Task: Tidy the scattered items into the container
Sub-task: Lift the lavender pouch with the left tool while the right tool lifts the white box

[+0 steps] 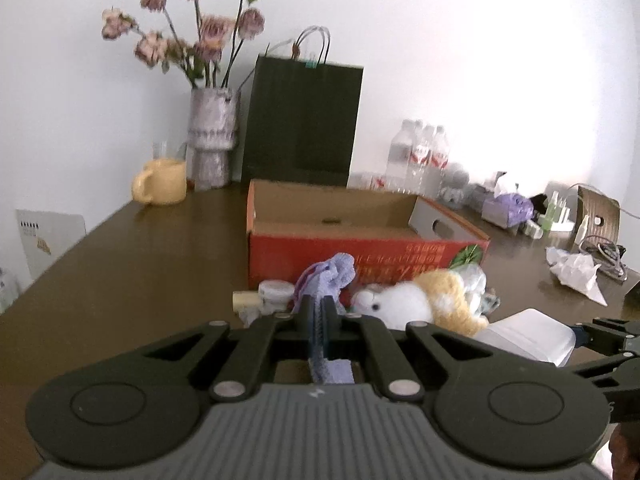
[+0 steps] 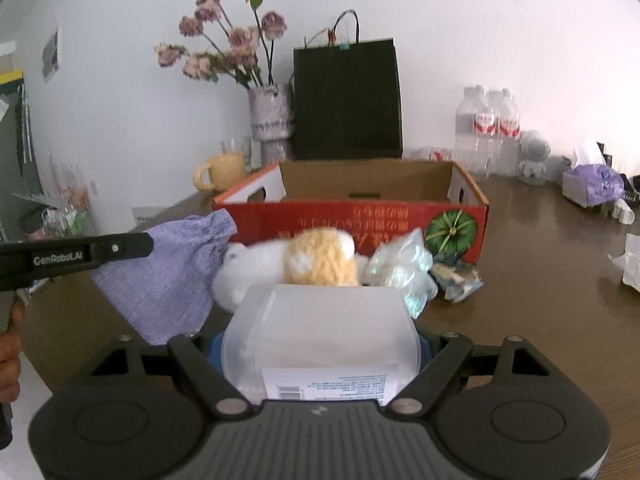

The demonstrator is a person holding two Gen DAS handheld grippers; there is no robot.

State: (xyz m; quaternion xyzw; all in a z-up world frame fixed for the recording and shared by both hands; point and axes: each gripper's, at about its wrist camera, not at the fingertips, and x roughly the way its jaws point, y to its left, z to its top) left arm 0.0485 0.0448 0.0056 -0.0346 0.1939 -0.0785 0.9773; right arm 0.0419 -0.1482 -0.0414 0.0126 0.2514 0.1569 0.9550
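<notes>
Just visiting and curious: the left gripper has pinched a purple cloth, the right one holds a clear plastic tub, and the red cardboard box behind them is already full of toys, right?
Not quite: the red cardboard box looks empty in the right wrist view. The rest holds: the left gripper pinches the purple cloth, and the right gripper holds the clear plastic tub.

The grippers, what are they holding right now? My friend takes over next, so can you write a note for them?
Left gripper: shut on the purple cloth pouch, lifted off the table.
Right gripper: shut on the translucent plastic tub.
The cardboard box sits just ahead and what shows of its inside looks empty.
Still on the table in front of it: plush toy, crinkly plastic packet, small white jar.
Done: two things picked up. Left: drop both in, then the rest.
</notes>
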